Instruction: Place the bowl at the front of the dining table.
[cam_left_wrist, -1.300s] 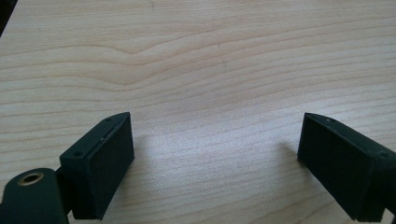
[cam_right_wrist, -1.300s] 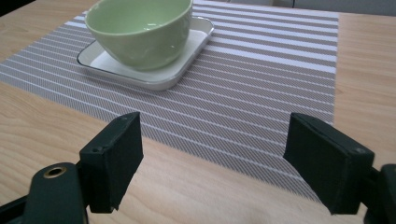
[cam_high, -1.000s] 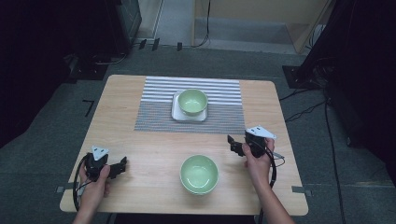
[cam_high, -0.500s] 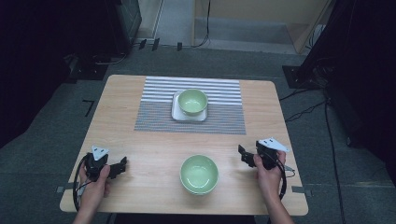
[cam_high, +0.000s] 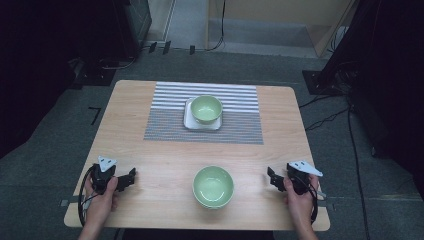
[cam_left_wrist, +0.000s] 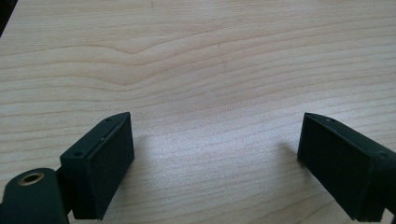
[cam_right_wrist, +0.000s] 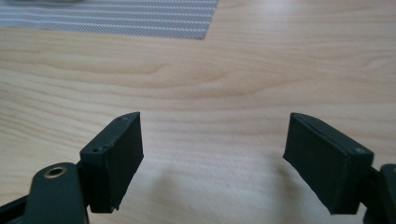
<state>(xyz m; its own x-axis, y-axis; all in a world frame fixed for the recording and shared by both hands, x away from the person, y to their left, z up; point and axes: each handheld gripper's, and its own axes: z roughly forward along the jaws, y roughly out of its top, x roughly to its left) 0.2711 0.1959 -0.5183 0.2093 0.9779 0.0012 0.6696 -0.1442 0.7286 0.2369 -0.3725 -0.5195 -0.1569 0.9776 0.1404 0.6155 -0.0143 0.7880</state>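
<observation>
Here we are resting both tools, left tool (cam_high: 131, 176) and right tool (cam_high: 270, 176), jaws apart and empty, flanking the near bowl (cam_high: 213, 186), about equally near.

So the table (cam_high: 165, 165) has a striped mat (cam_high: 165, 122) toward the far side, centered. On the mat sits a square plate (cam_high: 189, 120), and a bowl (cam_high: 206, 108) sits on that plate. A second bowl (cam_high: 213, 186) is on bare wood near the front edge — pretty much straight in front of the first one. Left gripper (cam_high: 129, 178) rests at the front left, right gripper (cam_high: 273, 177) at the front right, the near bowl between them, well apart from both.
</observation>
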